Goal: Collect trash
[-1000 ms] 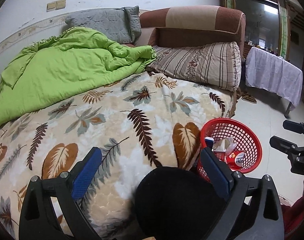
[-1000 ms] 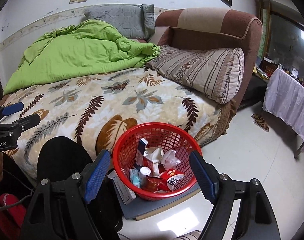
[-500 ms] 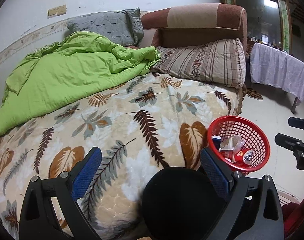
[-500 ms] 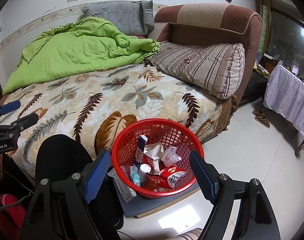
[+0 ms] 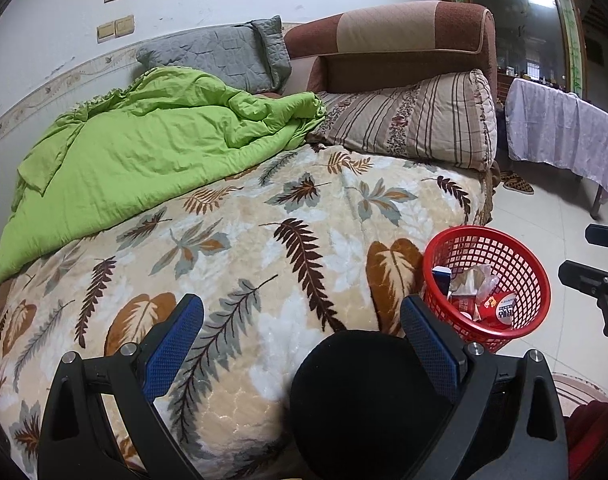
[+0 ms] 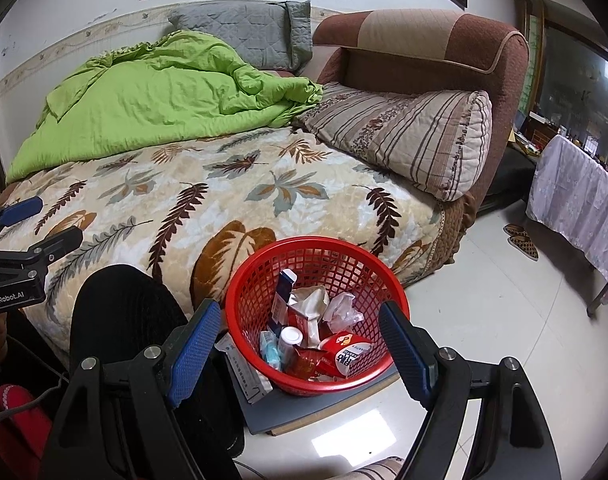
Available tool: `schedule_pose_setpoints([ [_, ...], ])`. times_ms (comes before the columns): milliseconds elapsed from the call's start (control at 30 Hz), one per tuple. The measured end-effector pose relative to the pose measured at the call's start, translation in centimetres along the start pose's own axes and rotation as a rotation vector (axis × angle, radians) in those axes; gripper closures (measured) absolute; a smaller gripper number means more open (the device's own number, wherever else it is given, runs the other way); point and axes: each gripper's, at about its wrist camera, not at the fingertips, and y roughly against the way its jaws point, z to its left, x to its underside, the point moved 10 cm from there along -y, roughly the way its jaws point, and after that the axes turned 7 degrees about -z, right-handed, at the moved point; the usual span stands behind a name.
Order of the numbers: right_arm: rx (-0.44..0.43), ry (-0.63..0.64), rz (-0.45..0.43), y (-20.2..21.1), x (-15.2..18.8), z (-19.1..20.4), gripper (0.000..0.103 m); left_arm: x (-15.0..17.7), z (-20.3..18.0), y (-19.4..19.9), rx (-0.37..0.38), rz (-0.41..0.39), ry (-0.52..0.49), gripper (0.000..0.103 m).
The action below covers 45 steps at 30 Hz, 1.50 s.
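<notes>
A red mesh basket (image 6: pixel 315 246) stands on the floor against the bed's side, on a grey board (image 6: pixel 304 412). It holds trash: a blue-and-white carton (image 6: pixel 284 294), a crumpled wrapper (image 6: pixel 311 306), a tissue (image 6: pixel 343 312), a small white bottle (image 6: pixel 290 338) and a red cup (image 6: pixel 343 354). My right gripper (image 6: pixel 300 344) hovers over the basket, open, with nothing between its pads. My left gripper (image 5: pixel 304 340) is open above the bed edge and a black-clad knee (image 5: pixel 363 400). The basket (image 5: pixel 487 280) lies to its right.
A leaf-print blanket (image 5: pixel 244 240) covers the bed, with a green quilt (image 5: pixel 144 152) and a striped pillow (image 5: pixel 407 120) at the back. A flat white box (image 6: pixel 244 372) lies beside the basket. A cloth-covered table (image 6: pixel 575 196) and slippers (image 6: pixel 523 240) are on the right.
The left wrist view has swung slightly, so the basket sits further right in it. The right gripper has stayed where it was, still open.
</notes>
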Motion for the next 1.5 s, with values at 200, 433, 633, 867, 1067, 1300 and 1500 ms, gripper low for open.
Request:
schedule_pose_setpoints([
  [200, 0.002, 0.005, 0.0, 0.03, 0.01, 0.16, 0.018, 0.12, -0.23, 0.13, 0.009, 0.0, -0.007, 0.005],
  [433, 0.004, 0.006, 0.0, 0.08, 0.06, 0.25, 0.018, 0.28, -0.29, 0.2, 0.021, 0.003, -0.002, 0.005],
  [633, 0.004, 0.007, 0.0, 0.08, 0.07, 0.28, 0.018, 0.39, -0.19, 0.18, 0.025, 0.007, 0.005, 0.005],
  [867, 0.005, 0.007, 0.001, 0.07, 0.07, 0.35, 0.018, 0.46, -0.08, 0.19, 0.024, 0.007, 0.005, 0.005],
  [1067, 0.004, 0.008, 0.002, 0.05, 0.07, 0.35, 0.018, 0.44, -0.15, 0.19, 0.023, 0.006, 0.006, 0.005],
  [1300, 0.005, 0.01, 0.002, 0.06, 0.09, 0.48, 0.018, 0.54, -0.12, 0.19, 0.025, 0.007, 0.009, 0.005],
  [1500, 0.005, 0.013, 0.004, 0.05, 0.2, 0.58, 0.018, 0.53, -0.1, 0.17, 0.028, 0.008, 0.01, 0.005],
])
